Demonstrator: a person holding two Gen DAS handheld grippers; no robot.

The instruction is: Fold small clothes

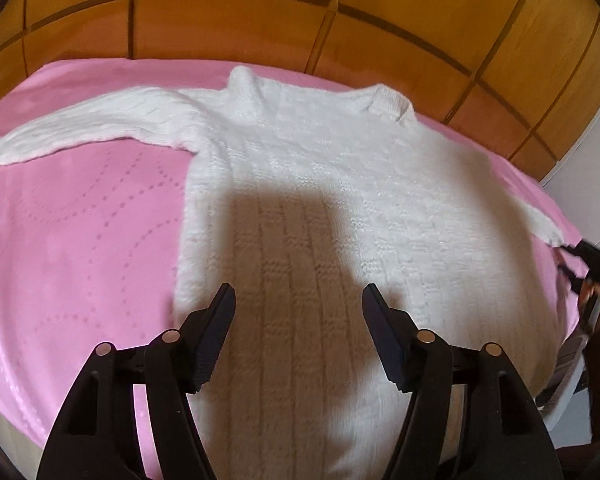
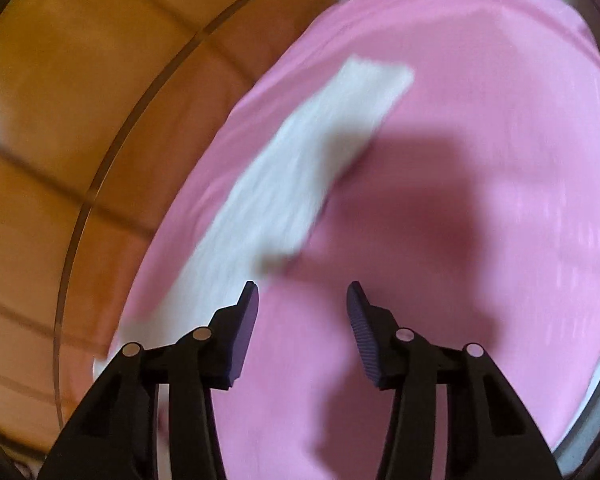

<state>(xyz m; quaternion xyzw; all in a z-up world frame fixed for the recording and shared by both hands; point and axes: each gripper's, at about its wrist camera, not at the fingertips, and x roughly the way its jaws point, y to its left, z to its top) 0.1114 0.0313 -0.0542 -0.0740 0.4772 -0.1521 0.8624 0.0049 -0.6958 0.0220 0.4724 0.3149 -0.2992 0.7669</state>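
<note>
The right wrist view is strongly blurred, so the knit of the white sleeve (image 2: 300,168) cannot be read there; only a pale strip is seen, lying diagonally on the pink bedspread (image 2: 480,120), and its lower end is hidden behind the left finger of the gripper. In the left wrist view the lower hem of the white sweater (image 1: 320,184) is hidden behind the fingers and cut by the frame edge. The right sleeve of the sweater runs to the right border, where the other gripper is small and dark, and hard to make out.

The left gripper (image 1: 298,312) has its fingers spread wide and holds nothing; it hangs over the lower body of the sweater, and I cannot tell if it touches the knit. The right gripper (image 2: 302,304) is also spread wide with nothing between the pads, above the bedspread just beside the sleeve.

The sweater lies flat on the bedspread, collar toward the wooden headboard (image 1: 260,20), left sleeve stretched out.
</note>
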